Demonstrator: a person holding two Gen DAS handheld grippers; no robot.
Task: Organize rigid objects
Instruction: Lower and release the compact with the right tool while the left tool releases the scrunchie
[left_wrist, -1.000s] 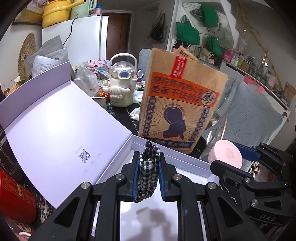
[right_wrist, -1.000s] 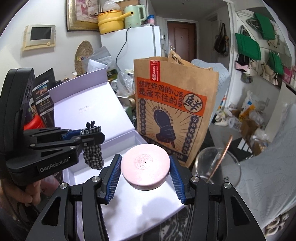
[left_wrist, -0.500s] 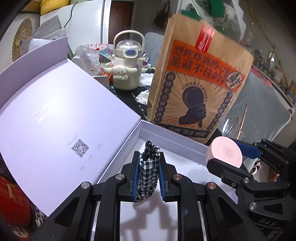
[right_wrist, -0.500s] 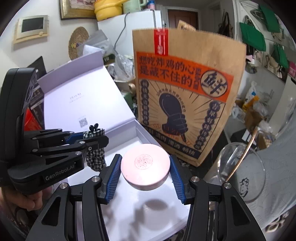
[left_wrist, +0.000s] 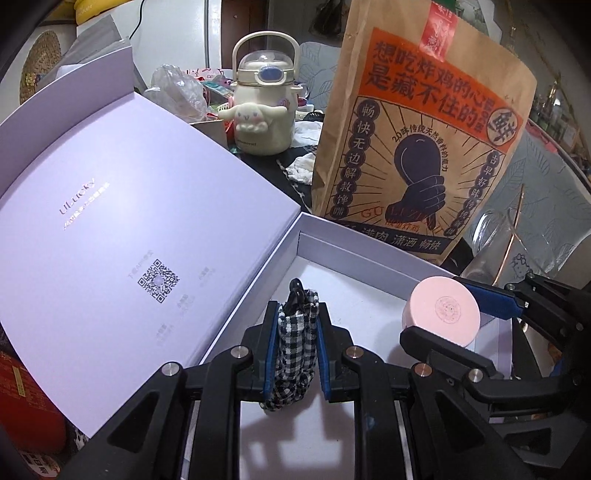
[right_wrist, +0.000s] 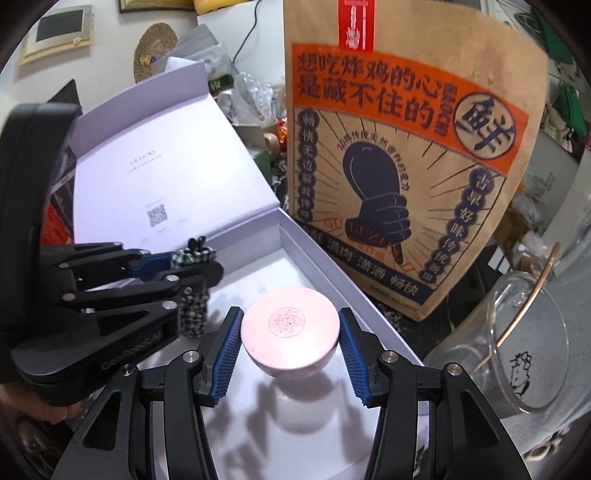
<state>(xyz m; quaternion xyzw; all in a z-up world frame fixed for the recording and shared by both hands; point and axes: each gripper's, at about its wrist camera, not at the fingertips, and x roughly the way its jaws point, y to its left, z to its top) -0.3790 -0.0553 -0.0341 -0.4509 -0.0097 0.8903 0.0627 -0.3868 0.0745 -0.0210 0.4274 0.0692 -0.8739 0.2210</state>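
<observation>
The pink round case (right_wrist: 290, 328) sits clamped between the right tongs (right_wrist: 290, 341), above the open white box (right_wrist: 332, 269); just left, the left tongs (left_wrist: 295, 354) pinch the checkered fabric piece (left_wrist: 295, 350) over the same box

Pink round case (right_wrist: 290, 330): flat disc, embossed seal at centre of lid, lid facing up, level; held off the floor of the box (right_wrist: 258, 280), shadow cast on the white floor beneath; pinched at its sides between blue pads (right_wrist: 225, 349), near the box's right wall. Same case (left_wrist: 441, 314) seen tilted in the left view. Checked clip (left_wrist: 295, 354): black-and-white gingham fabric, black tip on top, upright, squeezed between blue pads (left_wrist: 271, 354), hanging over the box floor, left of the case and apart from it. Box (left_wrist: 321, 225): pale lilac, lid open and leaning back to the left, QR code printed inside.
</observation>
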